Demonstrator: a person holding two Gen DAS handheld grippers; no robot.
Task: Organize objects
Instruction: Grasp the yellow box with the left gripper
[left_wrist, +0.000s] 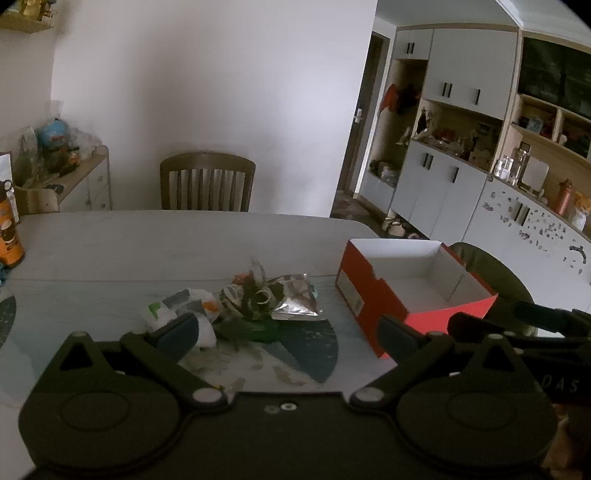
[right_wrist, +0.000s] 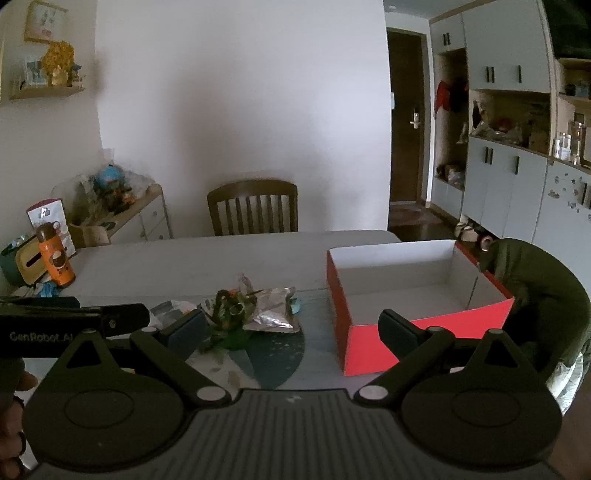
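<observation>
Still at the start: both tools spread, nothing pinched.
Left tool (left_wrist: 286, 330) and right tool (right_wrist: 291, 326) hover before the wrapper pile (left_wrist: 240, 302) mid-desk; red box (left_wrist: 413, 284) at three o'clock awaits a first pick.

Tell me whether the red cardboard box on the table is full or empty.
Empty. The red cardboard box is open-topped, and its white floor and inner walls show bare in both views; nothing lies inside.

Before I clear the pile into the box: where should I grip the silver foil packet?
Grip the silver foil packet by its free right-hand edge, coming from the red box side. It lies flat, crumpled, and its left side tucks against the wrappers, so that edge looks most open. Left gripper is open.
</observation>
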